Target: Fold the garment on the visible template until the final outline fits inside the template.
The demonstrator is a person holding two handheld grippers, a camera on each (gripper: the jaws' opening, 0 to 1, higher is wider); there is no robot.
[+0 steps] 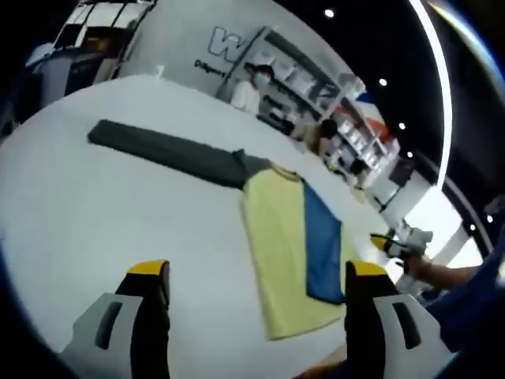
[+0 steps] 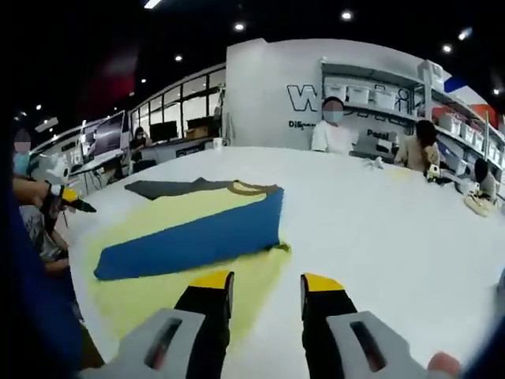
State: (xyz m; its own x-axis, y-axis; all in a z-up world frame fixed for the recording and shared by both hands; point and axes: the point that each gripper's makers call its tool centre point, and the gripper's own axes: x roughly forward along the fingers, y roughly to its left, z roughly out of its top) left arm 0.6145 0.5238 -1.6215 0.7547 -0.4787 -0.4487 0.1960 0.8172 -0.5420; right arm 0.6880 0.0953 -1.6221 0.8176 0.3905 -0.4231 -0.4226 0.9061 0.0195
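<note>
Between both sets of yellow-tipped jaws it's just air, left gripper (image 1: 256, 276) and right gripper (image 2: 267, 283) wide open holding nothing, probably lining up another fold on the yellow-and-blue garment (image 1: 292, 245) lying flat on the white table (image 1: 95, 213).

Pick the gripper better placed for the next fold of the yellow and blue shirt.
Right, probably. The right gripper hangs open just over the shirt's yellow edge. The left gripper is open too, farther off over bare table.
</note>
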